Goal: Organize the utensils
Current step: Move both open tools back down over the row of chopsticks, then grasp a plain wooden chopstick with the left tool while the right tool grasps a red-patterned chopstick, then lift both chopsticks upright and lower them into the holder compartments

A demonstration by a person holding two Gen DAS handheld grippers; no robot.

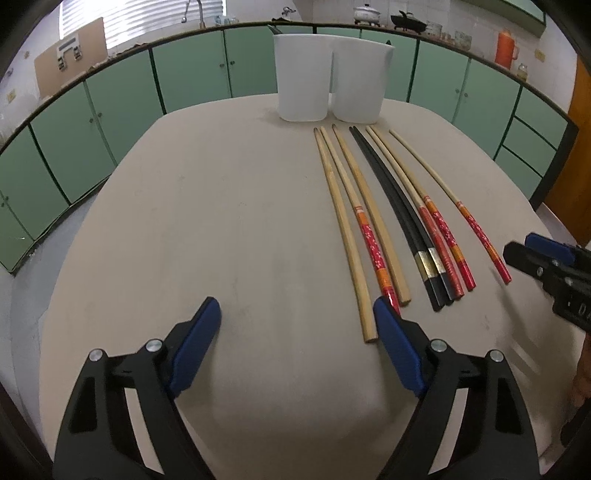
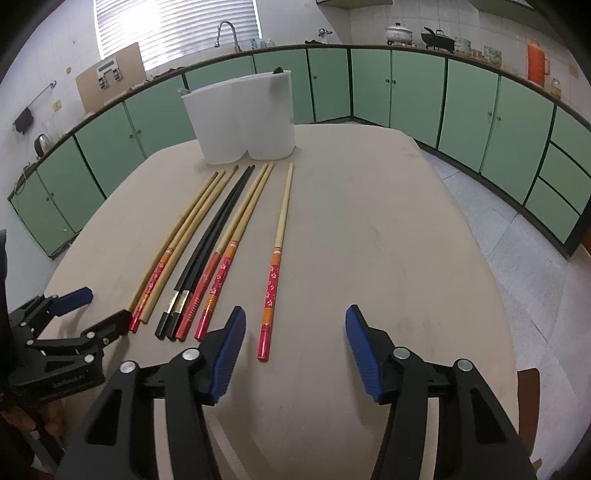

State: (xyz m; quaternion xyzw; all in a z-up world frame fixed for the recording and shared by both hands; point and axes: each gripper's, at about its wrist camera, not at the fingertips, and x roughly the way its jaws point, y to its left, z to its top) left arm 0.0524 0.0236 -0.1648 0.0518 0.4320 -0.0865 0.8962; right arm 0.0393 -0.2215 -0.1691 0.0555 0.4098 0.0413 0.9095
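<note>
Several chopsticks lie side by side on the beige table [image 1: 221,221]: plain bamboo ones [image 1: 343,236], red-handled ones [image 1: 439,225] and a black pair [image 1: 399,214]. One red-handled chopstick [image 2: 275,273] lies apart at the right. Two white cups [image 1: 301,77] [image 1: 360,81] stand at the far edge; they also show in the right wrist view [image 2: 243,118]. My left gripper [image 1: 297,314] is open and empty, its right pad beside the nearest chopstick ends. My right gripper [image 2: 295,325] is open and empty just right of the lone chopstick's handle.
Green cabinets [image 1: 192,74] curve around behind the table under a counter with a faucet [image 2: 227,33], pots [image 2: 399,33] and an orange flask [image 2: 537,61]. The table's right edge [image 2: 491,236] drops to a tiled floor.
</note>
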